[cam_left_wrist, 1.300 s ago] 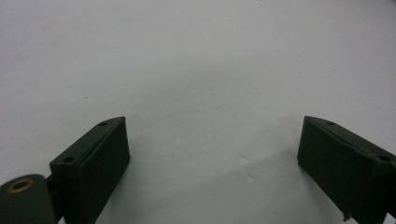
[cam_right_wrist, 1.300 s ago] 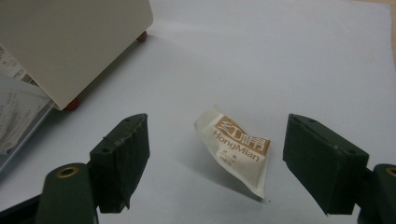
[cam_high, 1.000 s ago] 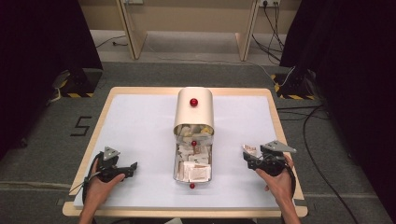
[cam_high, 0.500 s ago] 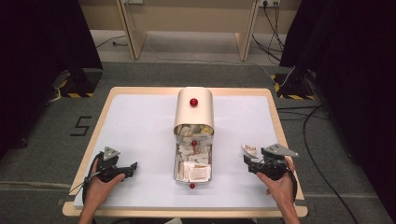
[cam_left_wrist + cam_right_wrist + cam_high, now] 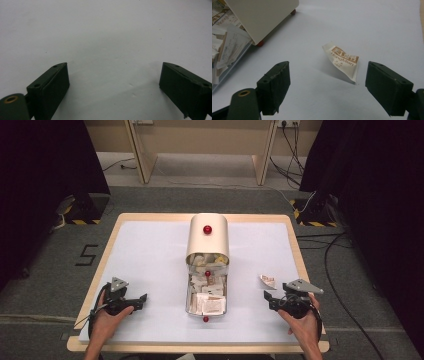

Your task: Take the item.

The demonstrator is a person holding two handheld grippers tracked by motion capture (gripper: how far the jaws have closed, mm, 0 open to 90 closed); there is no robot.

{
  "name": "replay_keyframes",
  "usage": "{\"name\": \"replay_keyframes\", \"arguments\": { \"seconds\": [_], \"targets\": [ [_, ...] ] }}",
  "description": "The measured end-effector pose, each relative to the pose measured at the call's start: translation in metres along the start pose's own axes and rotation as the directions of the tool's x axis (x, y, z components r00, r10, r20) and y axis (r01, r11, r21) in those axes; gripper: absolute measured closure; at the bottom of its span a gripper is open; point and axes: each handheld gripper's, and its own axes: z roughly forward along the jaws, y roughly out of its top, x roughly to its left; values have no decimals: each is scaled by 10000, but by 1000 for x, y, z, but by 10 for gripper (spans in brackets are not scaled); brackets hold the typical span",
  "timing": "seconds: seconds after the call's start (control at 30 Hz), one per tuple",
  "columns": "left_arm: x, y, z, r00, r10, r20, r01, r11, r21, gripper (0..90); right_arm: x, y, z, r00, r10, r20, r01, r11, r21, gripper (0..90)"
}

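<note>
High view: right gripper (image 5: 270,299) is released, jaws apart, at the table's (image 5: 150,250) four o'clock; the sachet (image 5: 268,281) lies just beyond it at twelve o'clock, not touching. Left gripper (image 5: 141,300) is released at eight o'clock, well apart.

Right gripper view: sachet (image 5: 343,61) lies flat ahead between the spread jaws, toward one o'clock; the box (image 5: 259,15) stands at eleven o'clock.

Left gripper view: jaws apart over bare table (image 5: 105,37).
</note>
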Motion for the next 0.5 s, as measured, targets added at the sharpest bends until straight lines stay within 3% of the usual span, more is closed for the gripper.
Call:
{"name": "replay_keyframes", "arguments": {
  "seconds": [0.5],
  "targets": [
    [0,0,0,10000,4,-3,-4,10000,1,84,5,-11,-10,9998,44,-204,-42,10000,86,207]
  ]
}}
